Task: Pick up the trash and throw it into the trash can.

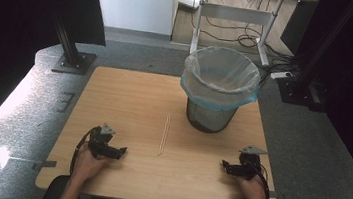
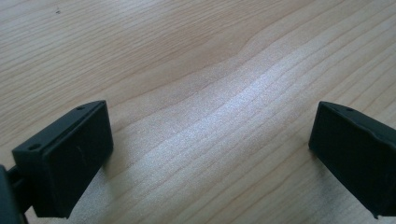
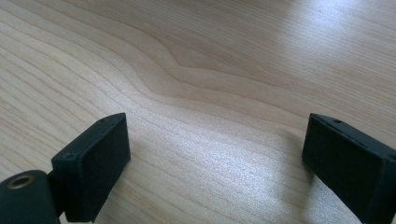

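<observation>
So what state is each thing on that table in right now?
Left gripper: jaws wide open, nothing between them, low over the wooden table.
Right gripper: jaws wide open, holding nothing.
Black mesh waste bin: upright, lined with a clear bag.
Thin wooden stick: lying flat, untouched.

Both forearms entered from the near edge, each hand gripping one claw low over the worktop (image 1: 130, 94). The left claw (image 1: 119, 151) pointed inward toward the right, its jaws spread wide with nothing between them. The right claw (image 1: 226, 166) pointed inward toward the left, jaws likewise wide apart and empty.
</observation>
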